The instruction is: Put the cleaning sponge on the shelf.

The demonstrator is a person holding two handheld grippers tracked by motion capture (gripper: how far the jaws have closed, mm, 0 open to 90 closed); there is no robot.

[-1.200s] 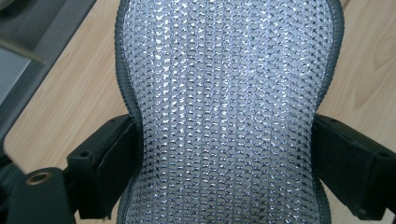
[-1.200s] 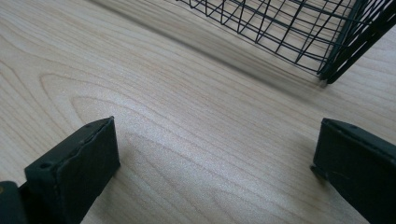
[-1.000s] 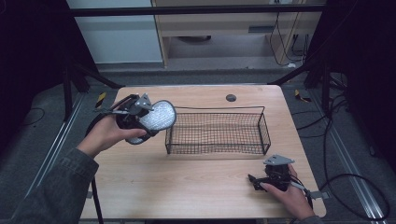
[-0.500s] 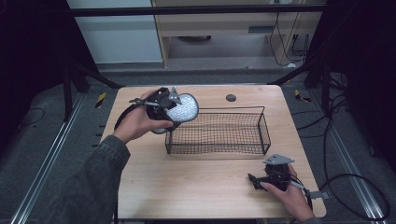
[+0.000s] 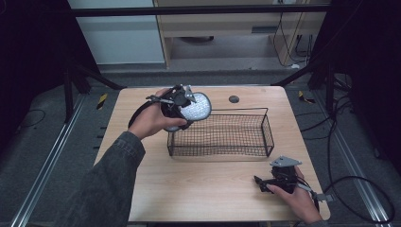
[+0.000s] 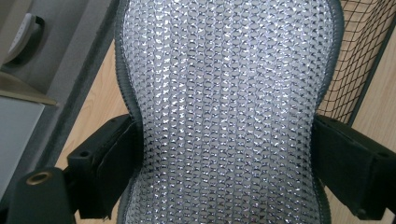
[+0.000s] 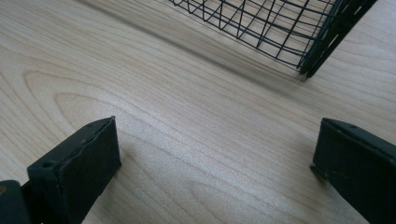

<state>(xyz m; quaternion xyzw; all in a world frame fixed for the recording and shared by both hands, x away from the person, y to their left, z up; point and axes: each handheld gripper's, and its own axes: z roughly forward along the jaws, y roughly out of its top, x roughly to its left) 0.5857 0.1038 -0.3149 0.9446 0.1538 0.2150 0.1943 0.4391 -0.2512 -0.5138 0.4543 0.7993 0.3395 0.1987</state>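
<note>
The wire basket stands mid-frame on the counter and blocks the centre. Its open top is free except the upper left corner, where the left gripper holds a silver mesh pad over the rim. Bare counter runs across the lower frame, up to the right gripper at lower right.
</note>
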